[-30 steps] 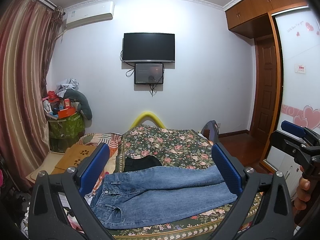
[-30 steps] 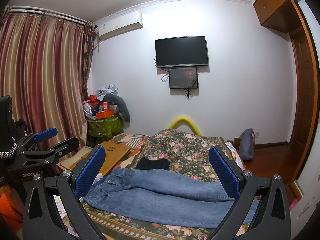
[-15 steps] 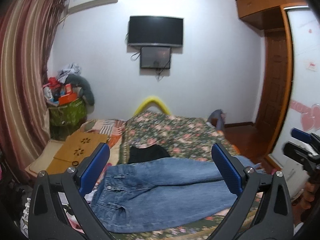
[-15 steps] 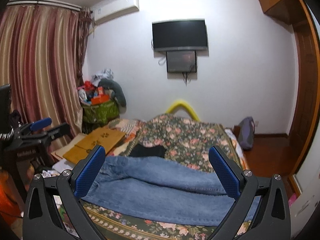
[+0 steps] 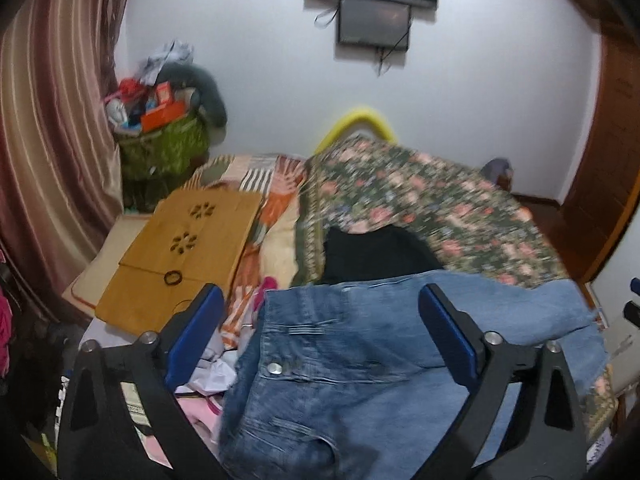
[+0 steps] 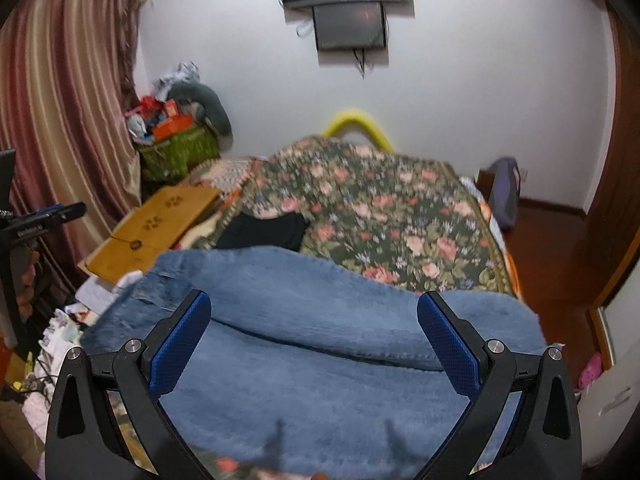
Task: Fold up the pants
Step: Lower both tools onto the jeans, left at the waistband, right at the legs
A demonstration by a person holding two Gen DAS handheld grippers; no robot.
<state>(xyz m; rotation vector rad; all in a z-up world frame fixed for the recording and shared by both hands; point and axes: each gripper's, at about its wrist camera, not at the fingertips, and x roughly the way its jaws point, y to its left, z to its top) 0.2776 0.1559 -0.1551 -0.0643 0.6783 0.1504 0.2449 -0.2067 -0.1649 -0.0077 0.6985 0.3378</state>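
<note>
Over the faded blue denim pants (image 5: 360, 368) on the floral-covered bed (image 6: 400, 216), the left gripper (image 5: 320, 332) fingers are closing around nothing while the right gripper (image 6: 314, 332) fingers gape wide.

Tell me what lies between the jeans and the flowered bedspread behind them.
A black garment lies there, its near edge tucked under the jeans and its far edge against the flowered bedspread; both wrist views show it.

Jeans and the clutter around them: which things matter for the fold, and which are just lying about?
For the job: jeans, left gripper, its fingers closing with nothing gripped, right gripper.

Lying about: black garment, wooden board, green basket, floral bedspread.
</note>
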